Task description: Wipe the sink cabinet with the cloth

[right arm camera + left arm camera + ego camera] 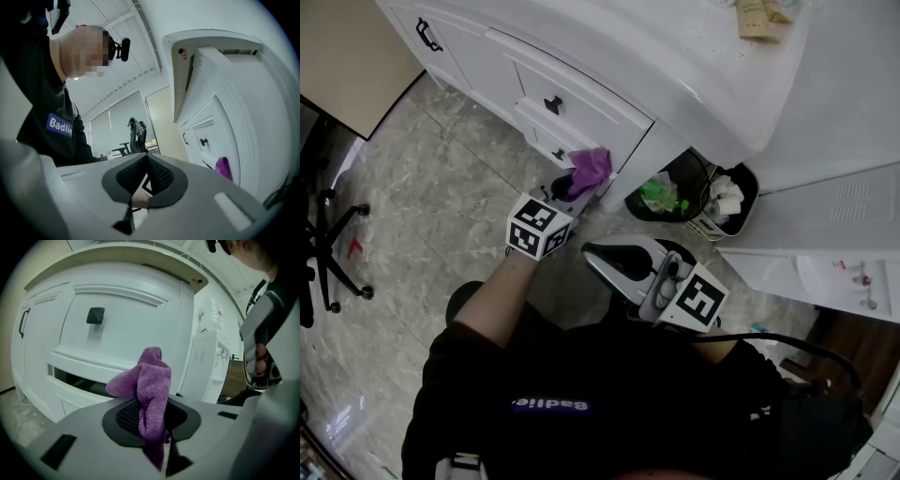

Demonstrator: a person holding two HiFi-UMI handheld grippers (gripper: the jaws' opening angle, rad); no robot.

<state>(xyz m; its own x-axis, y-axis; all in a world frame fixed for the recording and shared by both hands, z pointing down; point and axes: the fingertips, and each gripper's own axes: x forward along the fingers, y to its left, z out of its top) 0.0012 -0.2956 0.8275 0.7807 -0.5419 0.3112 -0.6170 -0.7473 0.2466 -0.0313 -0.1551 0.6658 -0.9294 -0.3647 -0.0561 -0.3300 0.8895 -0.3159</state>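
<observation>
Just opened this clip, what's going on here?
A person stands over a white sink cabinet with a hand-held gripper in each hand. The left hand-held gripper is clamped on a purple cloth and holds it close in front of the cabinet's drawer front. Whether the cloth touches the cabinet cannot be told. The right hand-held gripper is shut with nothing in it, held back near the person's body.

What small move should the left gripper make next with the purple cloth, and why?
Probably ease the left gripper forward so the purple cloth presses flat on the white drawer front, then start wiping. Its jaws are shut on the bunched cloth, which sits close before that panel; firm contact is not visible.
</observation>
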